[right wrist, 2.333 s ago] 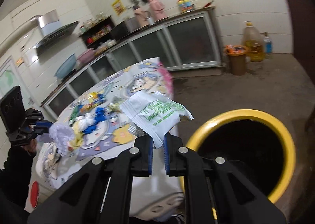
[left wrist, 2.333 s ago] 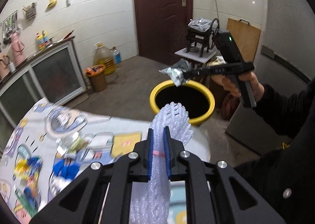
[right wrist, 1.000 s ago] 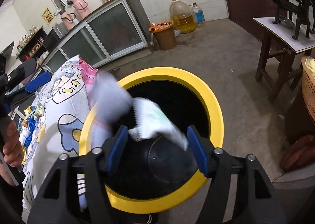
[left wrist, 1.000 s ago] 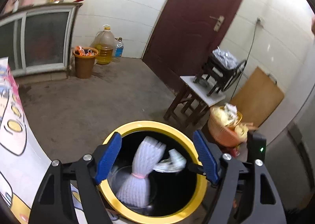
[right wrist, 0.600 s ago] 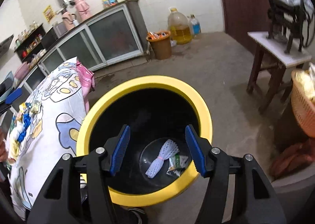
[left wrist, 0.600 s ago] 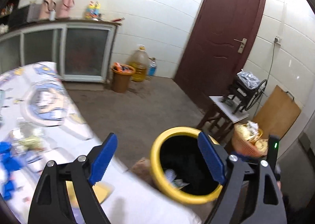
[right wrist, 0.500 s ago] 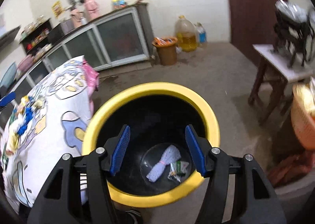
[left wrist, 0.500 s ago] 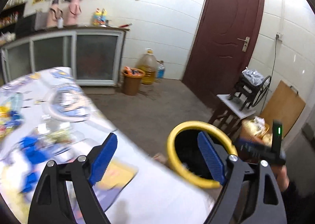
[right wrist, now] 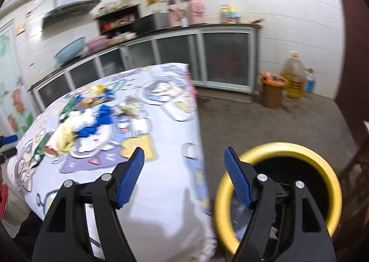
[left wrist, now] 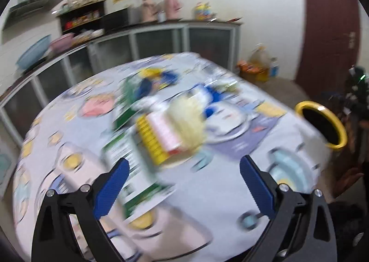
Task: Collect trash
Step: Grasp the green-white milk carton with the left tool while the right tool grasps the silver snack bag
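Note:
My left gripper [left wrist: 183, 177] hangs over the table's near side, its jaws opening wide with nothing between them. Blurred trash lies ahead of it: a green-and-white wrapper [left wrist: 136, 169], a yellow-and-pink packet [left wrist: 161, 137] and pale crumpled paper [left wrist: 186, 116]. The yellow-rimmed black bin [left wrist: 322, 123] stands off the table's right end. My right gripper [right wrist: 183, 174] hovers between the table edge and the bin [right wrist: 299, 149], jaws opening and empty. The trash pile [right wrist: 83, 119] lies far to its left on the cartoon-print tablecloth [right wrist: 161, 188].
A glass-front counter [right wrist: 207, 61] runs along the back wall. A small orange waste bin [right wrist: 273, 91] and an oil jug [right wrist: 294, 77] stand on the floor by it. A dark red door [left wrist: 332, 31] is at the right. The person's hand [left wrist: 348, 179] shows at the left view's right edge.
Both grippers let go of the foam net and the wrapper into the bin. They then swung away from the bin toward the table, the left much farther, and both jaws widened.

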Demonstrator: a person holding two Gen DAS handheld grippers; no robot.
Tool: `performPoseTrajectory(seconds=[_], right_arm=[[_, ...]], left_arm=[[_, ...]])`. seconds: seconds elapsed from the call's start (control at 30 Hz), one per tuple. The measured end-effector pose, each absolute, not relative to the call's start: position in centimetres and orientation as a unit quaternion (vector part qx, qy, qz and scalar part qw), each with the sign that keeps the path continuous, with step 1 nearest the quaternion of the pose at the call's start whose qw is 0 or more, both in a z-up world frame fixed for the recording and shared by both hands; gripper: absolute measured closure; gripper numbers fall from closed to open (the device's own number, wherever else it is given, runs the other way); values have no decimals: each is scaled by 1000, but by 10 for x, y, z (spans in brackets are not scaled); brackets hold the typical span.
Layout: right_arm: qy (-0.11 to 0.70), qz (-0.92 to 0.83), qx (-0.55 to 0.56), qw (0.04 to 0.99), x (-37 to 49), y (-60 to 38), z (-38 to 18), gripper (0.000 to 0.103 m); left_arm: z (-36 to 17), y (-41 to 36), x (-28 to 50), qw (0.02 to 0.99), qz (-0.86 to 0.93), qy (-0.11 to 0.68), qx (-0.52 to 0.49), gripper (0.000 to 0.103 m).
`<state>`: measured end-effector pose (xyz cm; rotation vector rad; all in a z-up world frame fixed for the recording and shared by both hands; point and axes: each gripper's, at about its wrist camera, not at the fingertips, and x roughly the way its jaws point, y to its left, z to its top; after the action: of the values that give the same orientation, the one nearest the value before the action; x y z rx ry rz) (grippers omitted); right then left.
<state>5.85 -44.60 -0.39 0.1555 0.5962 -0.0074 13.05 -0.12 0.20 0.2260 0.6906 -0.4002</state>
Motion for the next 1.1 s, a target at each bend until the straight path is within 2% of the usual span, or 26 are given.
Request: performPoseTrajectory(seconds=[0.3, 0.77, 1.0, 1.1], right_arm=[[301, 56, 22, 952, 111, -376, 5, 33], [341, 113, -78, 930, 217, -344, -13, 33], [377, 128, -78, 914, 262, -338, -37, 44], [386, 139, -61, 910, 273, -339, -43, 44]], left_arm=[[-25, 19, 153, 908, -153, 385, 68, 10], [-48, 44, 182, 891, -103, 439, 45, 10], [-53, 48, 191, 881, -107, 461, 26, 10], [-55, 48, 194, 876, -116, 469, 17, 10]])
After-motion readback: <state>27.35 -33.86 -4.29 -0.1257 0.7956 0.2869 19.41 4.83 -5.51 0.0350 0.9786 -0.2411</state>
